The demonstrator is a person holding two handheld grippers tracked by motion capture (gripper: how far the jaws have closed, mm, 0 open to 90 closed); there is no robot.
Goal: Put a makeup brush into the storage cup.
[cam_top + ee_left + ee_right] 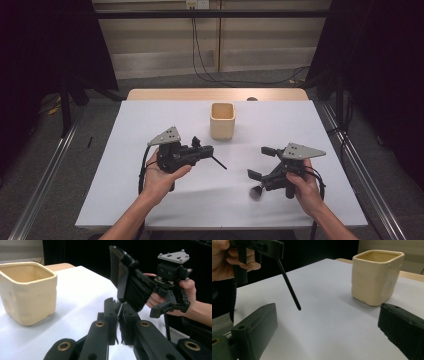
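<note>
Left gripper [216,159] clamped on a thin black stick [218,162], straight, matte, round-tipped, slanting down above the white table [125,150]. Cream square-sided cup [222,120] upright behind, well apart. Right gripper [258,162] gaping wide, nothing gripped.

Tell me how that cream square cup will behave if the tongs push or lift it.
The cream cup looks like thick glazed ceramic, so probably rigid, fairly heavy and breakable. Its smooth walls may slip between pads. Standing upright on a flat, wide base, it would likely slide across the white table rather than tip.
</note>
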